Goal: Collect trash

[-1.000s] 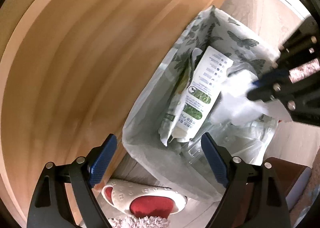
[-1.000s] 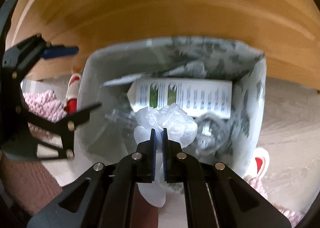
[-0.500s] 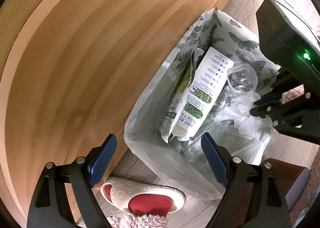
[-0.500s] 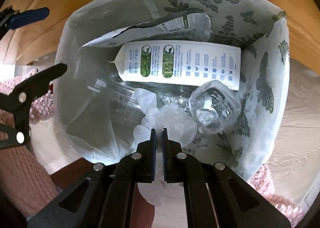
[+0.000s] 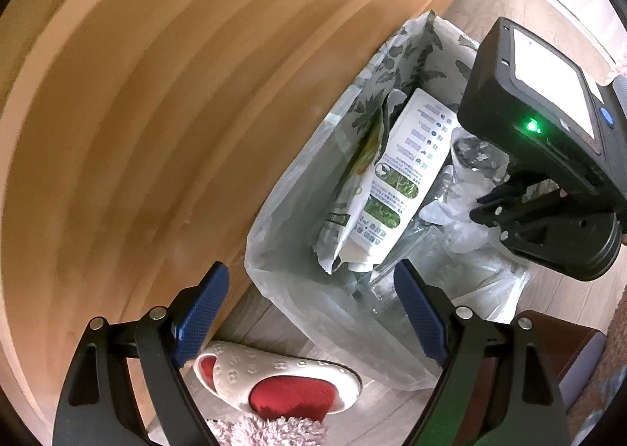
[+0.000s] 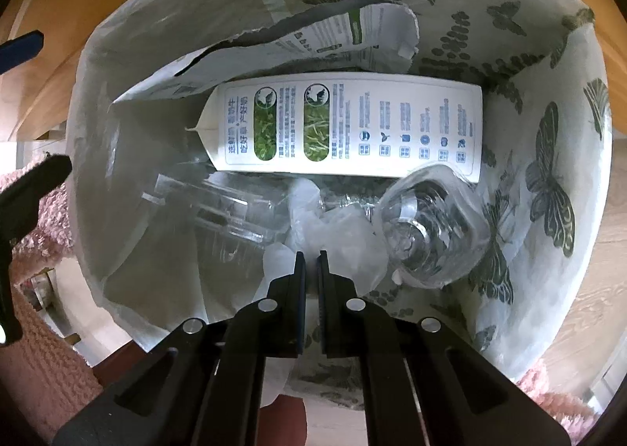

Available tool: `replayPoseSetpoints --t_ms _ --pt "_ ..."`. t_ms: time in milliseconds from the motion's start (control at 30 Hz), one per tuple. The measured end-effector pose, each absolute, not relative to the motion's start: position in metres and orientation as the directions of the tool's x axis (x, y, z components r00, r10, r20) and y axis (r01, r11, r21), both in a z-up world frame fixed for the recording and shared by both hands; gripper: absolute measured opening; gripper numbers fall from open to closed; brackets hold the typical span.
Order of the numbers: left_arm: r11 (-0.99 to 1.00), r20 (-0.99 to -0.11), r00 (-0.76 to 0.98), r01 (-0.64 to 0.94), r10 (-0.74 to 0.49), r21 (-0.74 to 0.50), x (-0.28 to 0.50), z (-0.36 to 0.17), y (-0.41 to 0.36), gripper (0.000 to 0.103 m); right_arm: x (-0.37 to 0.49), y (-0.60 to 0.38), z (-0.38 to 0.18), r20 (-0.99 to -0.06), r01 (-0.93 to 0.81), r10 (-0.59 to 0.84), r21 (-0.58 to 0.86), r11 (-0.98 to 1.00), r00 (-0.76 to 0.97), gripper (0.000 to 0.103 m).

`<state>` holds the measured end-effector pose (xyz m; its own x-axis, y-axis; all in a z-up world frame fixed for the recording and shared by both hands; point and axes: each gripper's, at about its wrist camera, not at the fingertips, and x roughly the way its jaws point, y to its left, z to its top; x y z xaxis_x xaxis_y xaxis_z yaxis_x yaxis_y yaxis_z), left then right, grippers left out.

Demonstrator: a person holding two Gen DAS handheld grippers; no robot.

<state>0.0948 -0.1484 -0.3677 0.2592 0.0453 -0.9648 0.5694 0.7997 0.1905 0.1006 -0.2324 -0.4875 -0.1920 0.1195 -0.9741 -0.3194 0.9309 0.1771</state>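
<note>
Trash bin point(image 6: 548, 156) with a butterfly-and-leaf print liner sits on the floor right beside a wooden cabinet point(image 5: 137, 113), and it's pretty full. Inside, a white carton point(image 6: 352, 129) with green pictures lies along the cabinet side of the bin, with a torn paper bag point(image 6: 313, 35) tucked between it and the liner. On the other side of the carton there's a crushed clear bottle point(image 6: 427, 234) and a clear plastic box point(image 6: 219, 211).

Right gripper point(image 6: 309, 262) is dipped into the mouth of the bin with its jaws narrow, pinched on a crumpled white plastic bag point(image 6: 337, 234), which sits on top of the pile between the bottle and the clear box.

Left gripper point(image 5: 313, 309) hangs outside the bin, jaws spread wide, holding nothing. A white slipper point(image 5: 274, 383) with a red insole lies on the floor just beside the bin, next to something pink and fuzzy point(image 5: 266, 432).
</note>
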Motion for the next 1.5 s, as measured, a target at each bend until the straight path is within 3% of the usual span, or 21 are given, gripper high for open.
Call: replayPoseSetpoints --t_ms 767,833,900,1067,1500 --pt "0.792 -0.977 0.197 0.584 0.076 0.180 0.098 -0.390 -0.151 0.083 0.101 -0.215 -0.522 -0.973 -0.290 0.122 0.177 0.940 -0.198 0.006" --pt "0.789 -0.978 0.191 0.587 0.081 0.180 0.098 -0.392 -0.151 0.083 0.103 -0.215 -0.523 -0.972 -0.289 0.127 0.181 0.940 -0.199 0.010" --pt "0.789 -0.979 0.188 0.588 0.082 0.179 0.098 -0.393 -0.152 0.083 0.104 -0.216 -0.524 -0.973 -0.289 0.120 0.175 0.941 -0.197 0.027" --pt "0.791 -0.979 0.191 0.586 0.077 0.177 0.098 -0.391 -0.151 0.083 0.109 -0.218 -0.510 -0.976 -0.272 0.137 0.181 0.945 -0.172 0.034" --pt "0.792 -0.976 0.208 0.583 0.071 0.182 0.094 -0.385 -0.151 0.083 0.118 -0.227 -0.481 -0.983 -0.277 0.142 0.169 0.946 -0.115 0.042"
